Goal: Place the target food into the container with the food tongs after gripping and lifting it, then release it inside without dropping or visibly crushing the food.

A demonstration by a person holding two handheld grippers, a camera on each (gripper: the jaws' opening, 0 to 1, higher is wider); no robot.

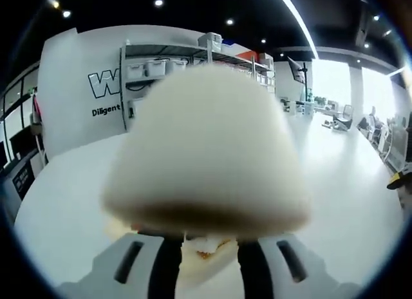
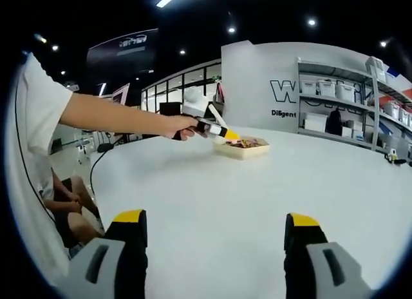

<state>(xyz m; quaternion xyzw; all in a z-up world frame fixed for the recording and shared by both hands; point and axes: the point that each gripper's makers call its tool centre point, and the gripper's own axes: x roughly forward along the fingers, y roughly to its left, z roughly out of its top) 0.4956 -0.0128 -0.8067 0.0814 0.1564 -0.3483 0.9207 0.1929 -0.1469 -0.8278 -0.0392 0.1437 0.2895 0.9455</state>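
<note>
A: Big white worktop [image 2: 212, 202], shelves behind. Left tongs [image 1: 206, 247] are clamped on a pale, soft, rounded bun [image 1: 206, 151], lifted, right above the shallow beige food tray [image 2: 243, 147].

B: Right tongs [image 2: 212, 238] hang wide, empty. So lifting's done, release left.

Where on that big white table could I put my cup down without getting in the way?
Bare table lies between the right gripper and the container, and to its right. It is crowded by the container, where the person's hand holds the left gripper.

White table [image 2: 212, 202], metal shelving with storage bins [image 2: 341, 96], white lettered wall [image 1: 77, 86], ceiling spotlights [image 1: 158, 2]
</note>
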